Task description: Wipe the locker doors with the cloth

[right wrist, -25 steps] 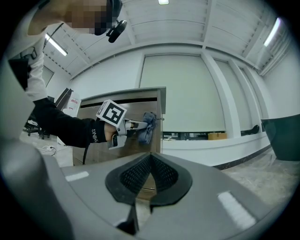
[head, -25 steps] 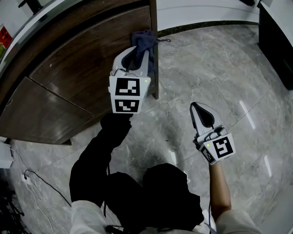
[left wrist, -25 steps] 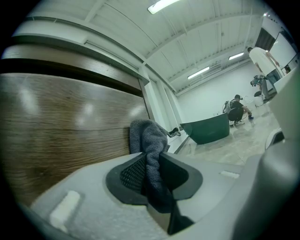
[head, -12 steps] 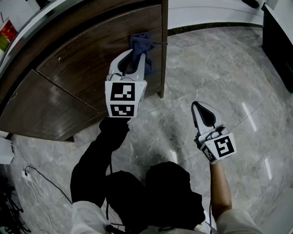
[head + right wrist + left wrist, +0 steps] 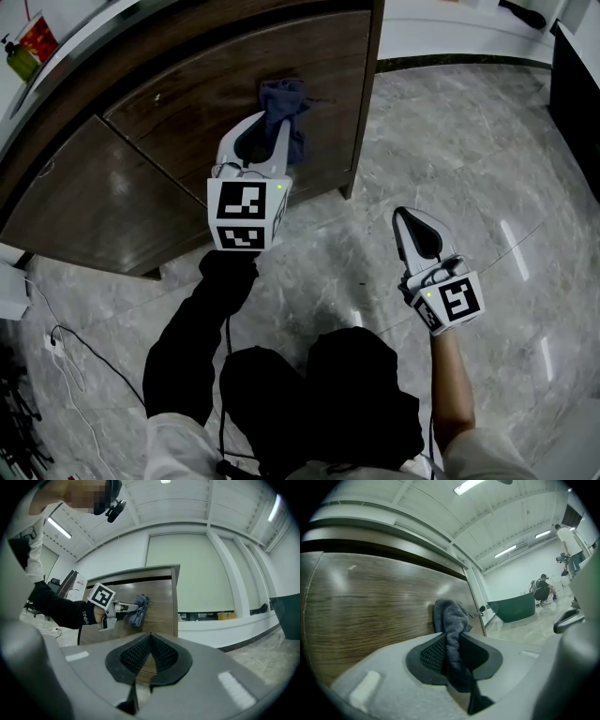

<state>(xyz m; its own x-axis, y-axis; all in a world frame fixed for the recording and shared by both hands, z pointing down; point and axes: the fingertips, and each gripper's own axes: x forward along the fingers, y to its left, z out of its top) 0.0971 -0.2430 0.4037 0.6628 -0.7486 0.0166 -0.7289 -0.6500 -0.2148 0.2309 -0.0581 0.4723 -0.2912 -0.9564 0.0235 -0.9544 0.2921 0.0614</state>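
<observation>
cloth: dark blue, bunched, lying against the door face near its right edge.
door: brown wood grain, upright.
left gripper: jaws partly closed, clamped on the cloth, pointing at the door.
right gripper: jaws together, nothing held, well apart from the door, over the floor.

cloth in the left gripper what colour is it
Dark greyish blue; the cloth shows best in the head view, against the brown door.
</observation>
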